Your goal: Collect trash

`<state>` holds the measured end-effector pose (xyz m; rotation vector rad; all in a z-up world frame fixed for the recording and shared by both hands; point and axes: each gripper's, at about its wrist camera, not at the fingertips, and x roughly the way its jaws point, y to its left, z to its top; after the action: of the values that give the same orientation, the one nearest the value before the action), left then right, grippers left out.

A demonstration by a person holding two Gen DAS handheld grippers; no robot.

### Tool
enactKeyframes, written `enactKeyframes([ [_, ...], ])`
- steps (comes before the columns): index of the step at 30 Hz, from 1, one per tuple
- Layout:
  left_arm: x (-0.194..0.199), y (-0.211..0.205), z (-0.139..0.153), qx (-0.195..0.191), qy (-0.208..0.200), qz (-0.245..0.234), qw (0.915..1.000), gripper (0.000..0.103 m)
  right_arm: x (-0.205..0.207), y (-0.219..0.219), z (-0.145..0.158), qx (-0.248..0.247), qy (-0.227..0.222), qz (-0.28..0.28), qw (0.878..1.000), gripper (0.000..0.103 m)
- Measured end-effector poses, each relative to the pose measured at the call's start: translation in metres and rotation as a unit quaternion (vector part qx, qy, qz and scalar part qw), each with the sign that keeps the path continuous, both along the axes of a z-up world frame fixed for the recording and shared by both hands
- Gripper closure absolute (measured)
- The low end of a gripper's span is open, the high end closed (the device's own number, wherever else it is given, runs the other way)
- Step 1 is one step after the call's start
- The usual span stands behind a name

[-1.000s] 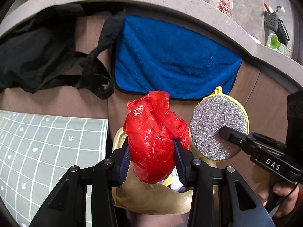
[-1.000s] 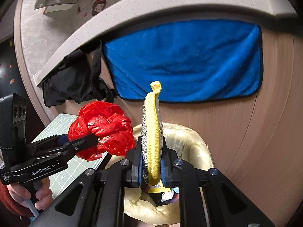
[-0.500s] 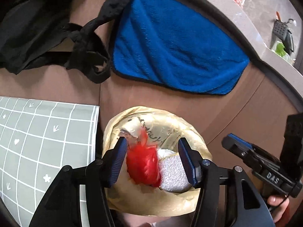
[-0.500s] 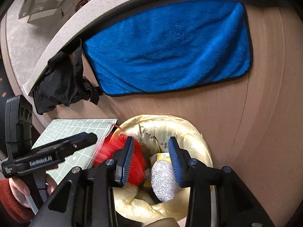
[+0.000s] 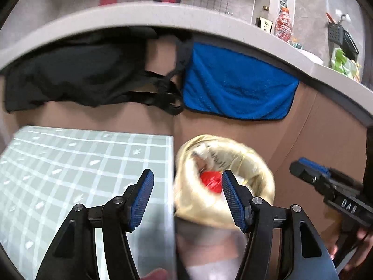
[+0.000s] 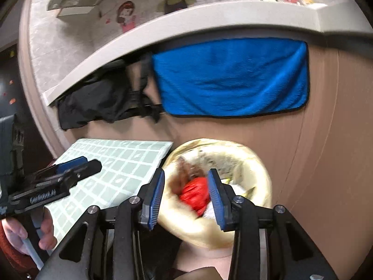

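The bin lined with a yellow bag (image 5: 254, 163) (image 6: 258, 163) stands on the floor against a brown cabinet. Inside it lies the crumpled red plastic bag (image 5: 211, 182) (image 6: 195, 193). The picture is too blurred to make out the round scouring pad. My left gripper (image 5: 187, 198) hangs above the bin's left rim, its jaws opening with nothing held between the blue pads. My right gripper (image 6: 185, 198) hovers over the bin's mouth, its jaws also opening and empty. Each gripper shows in the other's view: the right (image 5: 310, 170), the left (image 6: 77, 165).
A blue towel (image 5: 235, 88) (image 6: 230, 79) and black cloths (image 5: 77, 72) hang from the counter edge above the bin. A green checked mat (image 5: 81, 163) (image 6: 121, 165) lies left of the bin. Bottles (image 5: 283, 24) and a black rack stand on the counter.
Both grippers let go: the red bag and the scouring pad dropped into the bin. Both then drew back and upward with jaws spread wider.
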<state>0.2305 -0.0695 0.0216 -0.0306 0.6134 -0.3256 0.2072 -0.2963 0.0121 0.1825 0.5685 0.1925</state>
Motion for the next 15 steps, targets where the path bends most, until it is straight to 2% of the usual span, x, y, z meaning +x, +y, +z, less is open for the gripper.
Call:
enactKeyframes([
  [4,-0.065,0.023,0.002,0.037,-0.023,0.035,0.9984,0.042,-0.035,0.034,0.006,0.003,0.017,0.044,0.999,0.064],
  [6,-0.094,0.031,0.000,0.050,-0.034,0.047,0.9971,0.042,-0.066,0.050,0.009,0.002,-0.011,0.064,0.998,0.064],
  [10,-0.151,0.044,-0.007,0.072,-0.067,0.060,0.9933,0.042,-0.125,0.074,0.015,-0.027,-0.063,0.053,0.996,0.064],
  [12,-0.174,0.052,-0.010,0.072,-0.076,0.066,0.9923,0.042,-0.156,0.088,0.014,-0.044,-0.081,0.052,0.994,0.064],
  [15,-0.198,0.063,-0.015,0.058,-0.065,0.068,0.9939,0.042,-0.186,0.107,0.007,-0.075,-0.084,0.052,0.992,0.064],
])
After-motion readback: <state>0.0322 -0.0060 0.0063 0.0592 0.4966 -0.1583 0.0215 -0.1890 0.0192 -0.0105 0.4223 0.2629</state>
